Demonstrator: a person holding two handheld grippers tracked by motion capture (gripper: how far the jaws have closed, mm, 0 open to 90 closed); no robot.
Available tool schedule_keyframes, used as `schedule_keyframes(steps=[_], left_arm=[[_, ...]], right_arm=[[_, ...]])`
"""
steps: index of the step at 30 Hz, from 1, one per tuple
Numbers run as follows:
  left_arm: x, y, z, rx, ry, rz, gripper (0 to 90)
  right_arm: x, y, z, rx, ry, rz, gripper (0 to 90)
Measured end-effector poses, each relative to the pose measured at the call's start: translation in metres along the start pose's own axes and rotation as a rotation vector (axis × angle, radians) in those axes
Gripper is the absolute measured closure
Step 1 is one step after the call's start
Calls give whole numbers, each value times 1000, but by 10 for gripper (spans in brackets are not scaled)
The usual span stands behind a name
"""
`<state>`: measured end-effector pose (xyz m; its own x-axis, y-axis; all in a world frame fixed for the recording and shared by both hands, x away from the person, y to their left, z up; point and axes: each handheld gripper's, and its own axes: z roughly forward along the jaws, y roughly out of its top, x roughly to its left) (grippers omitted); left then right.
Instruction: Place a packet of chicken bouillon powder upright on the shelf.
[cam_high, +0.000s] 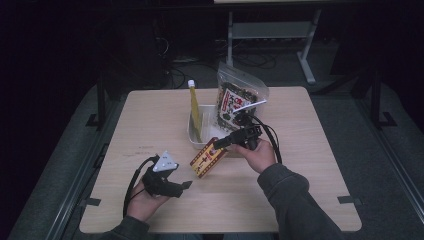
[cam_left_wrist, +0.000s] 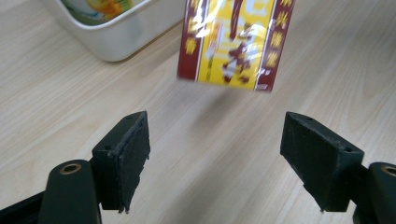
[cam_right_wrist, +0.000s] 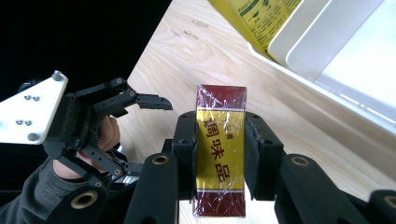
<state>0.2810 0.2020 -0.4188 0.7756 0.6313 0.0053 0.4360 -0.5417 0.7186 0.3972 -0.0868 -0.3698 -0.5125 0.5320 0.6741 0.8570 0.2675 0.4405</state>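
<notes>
A red and yellow packet (cam_high: 206, 158) (cam_right_wrist: 220, 149) wrapped in clear film hangs a little above the table, and my right gripper (cam_high: 218, 144) (cam_right_wrist: 219, 156) is shut on it, one jaw on each long side. The packet's lower end (cam_left_wrist: 231, 44) hangs just beyond my left gripper (cam_left_wrist: 215, 156), which is open with bare table between its jaws. In the high view my left gripper (cam_high: 181, 185) sits at the front left, just left of the packet. The right gripper view also shows the left gripper (cam_right_wrist: 140, 135) open.
A white tray (cam_high: 192, 131) (cam_left_wrist: 119, 39) (cam_right_wrist: 327, 70) stands at mid-table with a tall yellow packet (cam_high: 194, 107) (cam_right_wrist: 257, 18) leaning in it. A clear bag of dark snacks (cam_high: 239, 97) stands behind it. Bare wooden table (cam_high: 300, 165) lies right and front; the table edges drop to dark floor.
</notes>
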Motion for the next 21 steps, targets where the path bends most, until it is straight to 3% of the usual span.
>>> schedule_keyframes(steps=[21], left_arm=[[9, -13, -2, -3, -2, -50, 218]], right_arm=[[10, 20, -46, -92, -89, 1, 685]])
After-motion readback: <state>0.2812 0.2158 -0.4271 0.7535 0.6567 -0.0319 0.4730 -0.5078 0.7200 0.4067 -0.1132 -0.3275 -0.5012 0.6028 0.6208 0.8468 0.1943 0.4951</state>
